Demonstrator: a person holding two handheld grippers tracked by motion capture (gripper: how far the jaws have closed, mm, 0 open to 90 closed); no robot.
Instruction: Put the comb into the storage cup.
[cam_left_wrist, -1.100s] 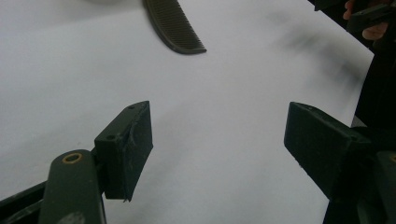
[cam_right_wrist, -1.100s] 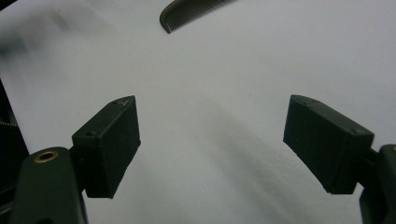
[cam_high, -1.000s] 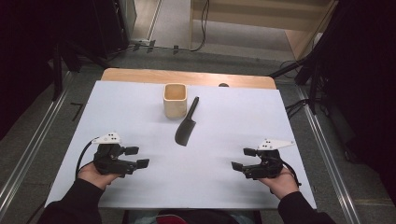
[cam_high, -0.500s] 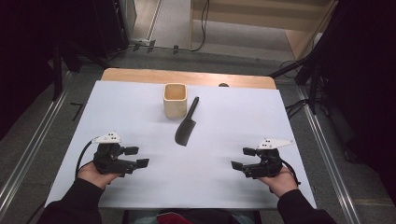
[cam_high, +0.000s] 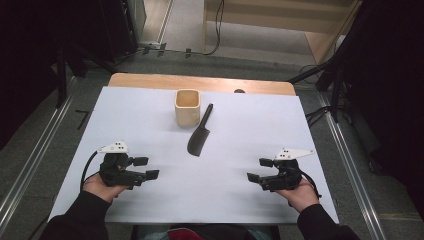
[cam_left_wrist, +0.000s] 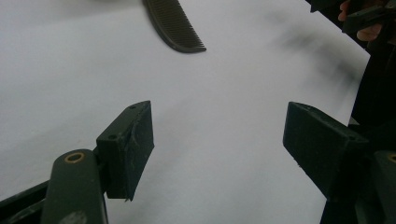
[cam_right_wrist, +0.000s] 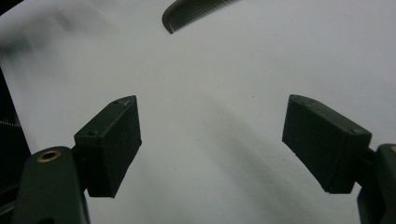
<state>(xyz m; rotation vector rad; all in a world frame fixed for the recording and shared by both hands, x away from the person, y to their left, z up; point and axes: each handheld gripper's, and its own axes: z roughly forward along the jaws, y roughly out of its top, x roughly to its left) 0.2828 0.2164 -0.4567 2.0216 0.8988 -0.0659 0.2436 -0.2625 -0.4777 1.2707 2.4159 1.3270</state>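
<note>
**Dark comb lies untouched between two spread grippers**

White sheeting covers the table (cam_high: 150, 110), with a strip of pale wood showing along its far edge and dark floor and cables beyond. From the high view, a black comb (cam_high: 199, 138) lies near the middle of the sheet, its long axis running from near-left to far-right: the narrow handle points far and slightly right, the broad toothed end points toward the person. Just left of the handle stands a square wooden cup (cam_high: 187, 107), light-coloured and open-topped, close to the comb but whether touching cannot be told. The left gripper (cam_high: 146, 168) rests at the near left, held in a hand with a dark sleeve, jaws spread and aimed right toward the table's middle. The right gripper (cam_high: 259, 170) sits at the near right in the same low pose, jaws spread and aimed left. Both are well apart from the comb.

Left gripper view: two blocky, matte black jaws stand wide apart over bare white sheet; the comb's (cam_left_wrist: 173, 27) curved toothed end, fine ridges visible, lies farther off at the top.

Right gripper view: the jaws stand equally wide apart with nothing between them; the comb's (cam_right_wrist: 196, 11) rounded toothed tip shows at the top edge.
</note>
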